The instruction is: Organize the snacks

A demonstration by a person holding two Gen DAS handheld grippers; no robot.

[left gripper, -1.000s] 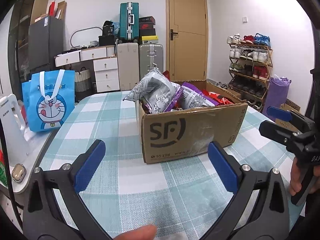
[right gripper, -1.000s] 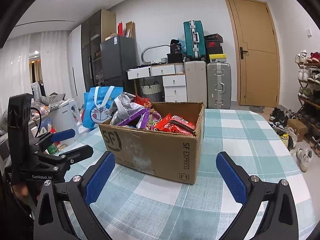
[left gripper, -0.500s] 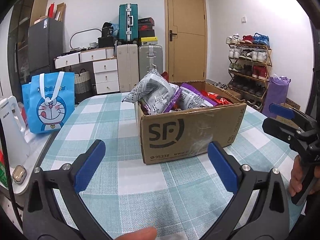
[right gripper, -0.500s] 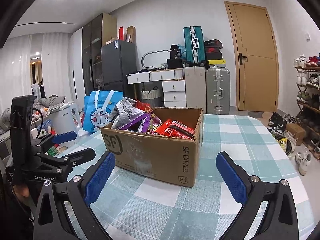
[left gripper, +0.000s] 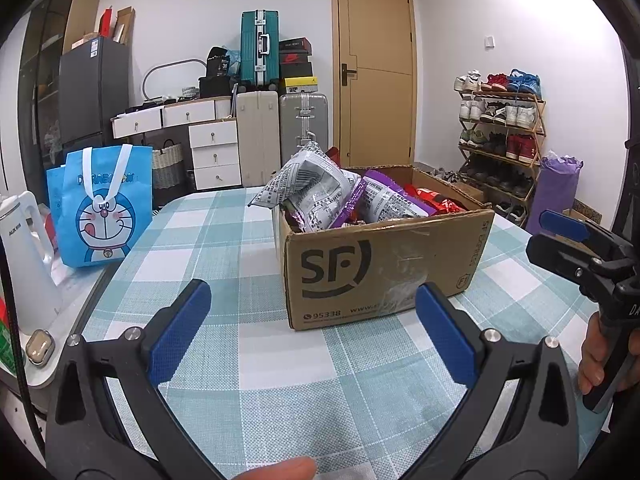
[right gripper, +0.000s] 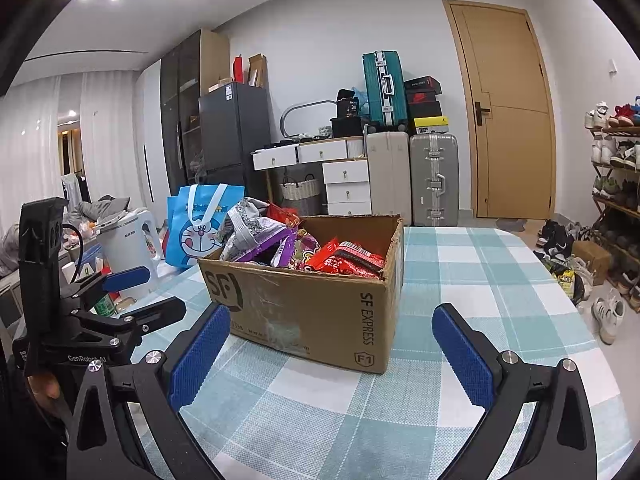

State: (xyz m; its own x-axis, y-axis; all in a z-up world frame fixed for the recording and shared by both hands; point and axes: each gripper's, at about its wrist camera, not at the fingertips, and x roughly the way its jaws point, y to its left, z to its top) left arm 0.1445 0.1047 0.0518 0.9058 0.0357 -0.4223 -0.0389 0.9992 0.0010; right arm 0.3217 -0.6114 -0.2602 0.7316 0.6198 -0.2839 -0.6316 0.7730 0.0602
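Note:
A brown SF cardboard box (left gripper: 384,264) (right gripper: 316,308) stands open on the checked table, stuffed with snack bags. A grey-white bag (left gripper: 312,188) (right gripper: 250,226) sticks up at its left end, purple bags (left gripper: 394,200) (right gripper: 280,246) lie in the middle, and red packets (left gripper: 436,200) (right gripper: 348,260) fill the right end. My left gripper (left gripper: 312,332) hangs open in front of the box with nothing between its fingers. My right gripper (right gripper: 330,354) is open too, near the box's front corner. Each gripper shows at the edge of the other's view.
The teal and white checked table (left gripper: 256,360) (right gripper: 460,264) stretches around the box. A blue cartoon bag (left gripper: 100,208) (right gripper: 198,224) and a white kettle (left gripper: 24,256) (right gripper: 128,248) stand off its left side. Suitcases, drawers and a shoe rack (left gripper: 500,136) line the walls.
Both cameras have tilted slightly, so the box sits a little lower and nearer in the views. Both grippers stay open and nothing in the box has moved.

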